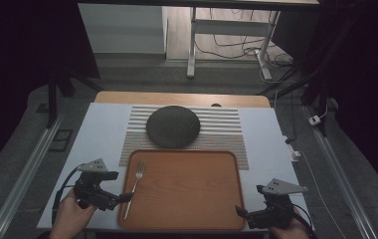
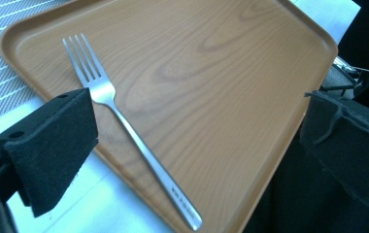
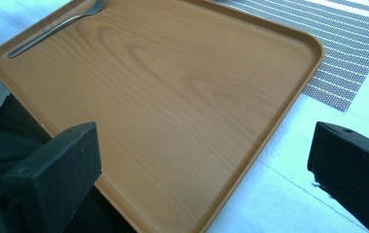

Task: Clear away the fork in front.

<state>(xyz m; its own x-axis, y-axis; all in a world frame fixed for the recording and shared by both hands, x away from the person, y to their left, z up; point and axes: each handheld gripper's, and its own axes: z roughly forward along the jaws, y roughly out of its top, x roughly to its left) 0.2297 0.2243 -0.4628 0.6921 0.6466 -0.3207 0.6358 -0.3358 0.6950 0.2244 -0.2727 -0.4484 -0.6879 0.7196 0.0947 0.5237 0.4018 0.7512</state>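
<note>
Fork (image 1: 134, 189) lies flat on the left side of your tray (image 1: 187, 219), prongs pointing away from you toward the dark plate (image 1: 172, 126) on the striped mat (image 1: 227, 130). Your left gripper (image 1: 125, 197) is wide open just beside the fork handle. Your right gripper (image 1: 240, 211) is wide open too, at the tray's near right corner.

Fork (image 3: 56, 26) tines cut off by top edge.
</note>
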